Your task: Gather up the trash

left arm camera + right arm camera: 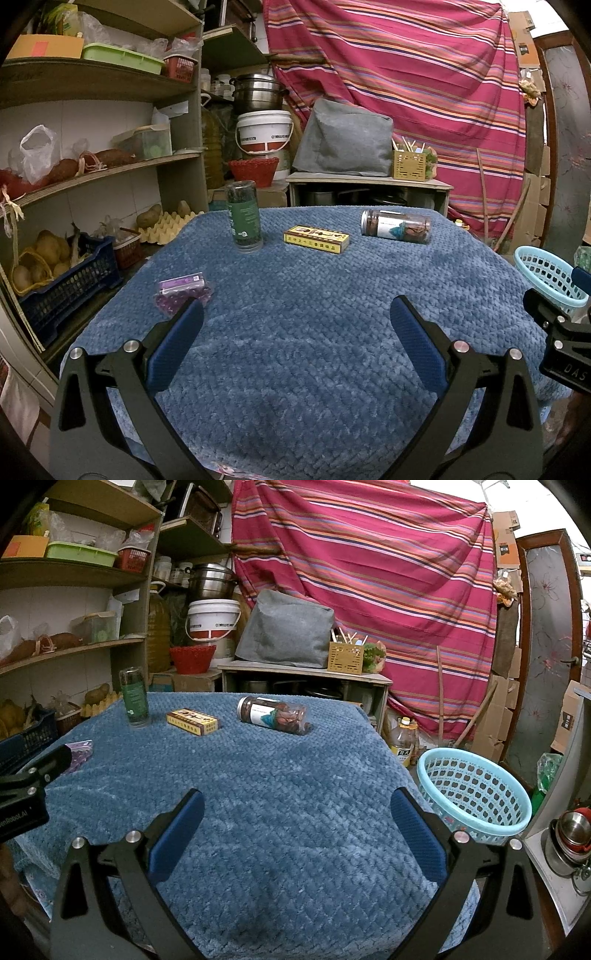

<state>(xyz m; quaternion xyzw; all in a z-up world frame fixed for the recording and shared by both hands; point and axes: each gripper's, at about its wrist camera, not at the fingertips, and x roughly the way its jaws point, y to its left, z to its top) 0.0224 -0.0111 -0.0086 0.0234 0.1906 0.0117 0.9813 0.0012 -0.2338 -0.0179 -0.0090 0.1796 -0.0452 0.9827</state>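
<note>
Trash sits untouched on the blue quilted tablecloth point(295, 332): a purple plastic packet point(183, 288) near the left gripper point(295, 321), an upright green-labelled clear tube point(244, 217), a yellow cardboard box point(316, 239) and a clear jar lying on its side point(272, 715). Both the left and the right gripper point(297, 808) hover spread wide, holding nothing. Looks like the opening step. Next, I'd guess, a reach and a squeeze, then over to the light-blue perforated basket point(476, 794) beside the table.

Upright jar point(243, 216); box point(316, 239); toppled jar point(395, 226)
</note>
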